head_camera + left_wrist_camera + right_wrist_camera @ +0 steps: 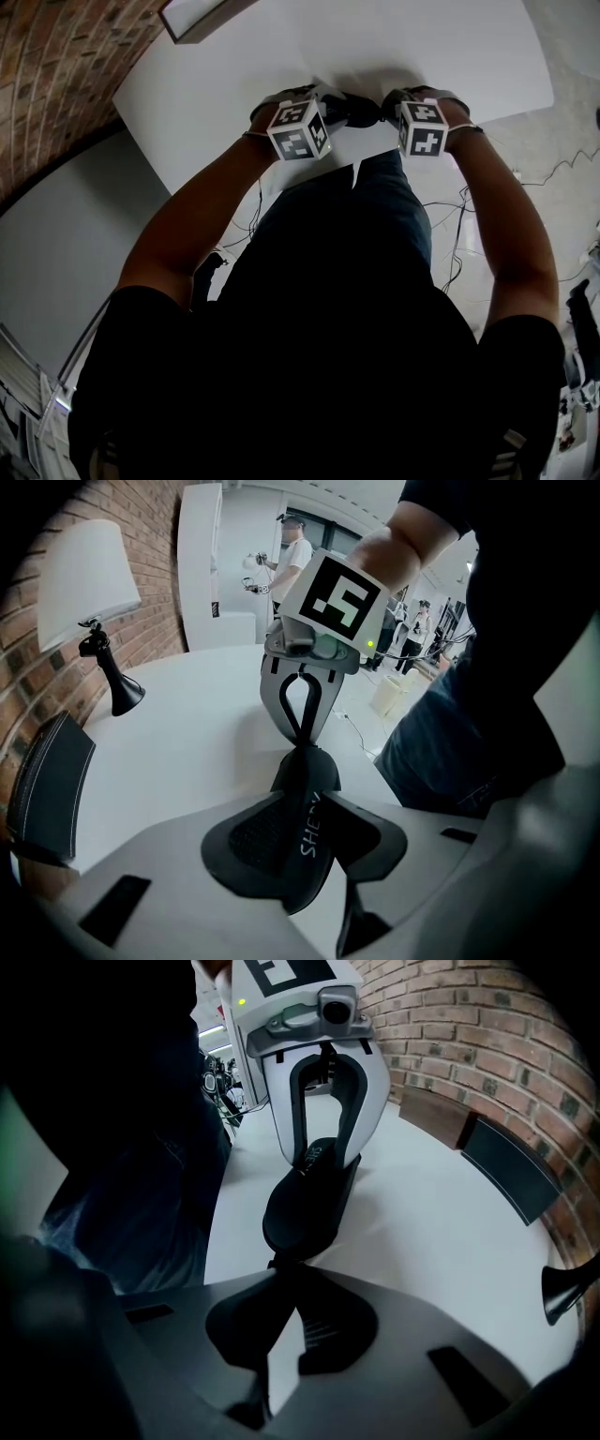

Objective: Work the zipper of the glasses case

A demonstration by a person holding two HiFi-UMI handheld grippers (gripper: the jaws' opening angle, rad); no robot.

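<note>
the left gripper (305, 806) grasps the glasses case (306, 766) over the table's (422, 56) near edge. the right gripper (281, 1269) is clenched on what seems the zipper pull (273, 1262). best to draw it steadily along the track, case braced.

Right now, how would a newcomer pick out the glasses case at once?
Find the white table beside the brick wall, then the left gripper and right gripper facing each other over it. The glasses case is the slim black oblong bridging them, clamped in the left one, white lettering on its side, unlike the dark folder by the wall.
</note>
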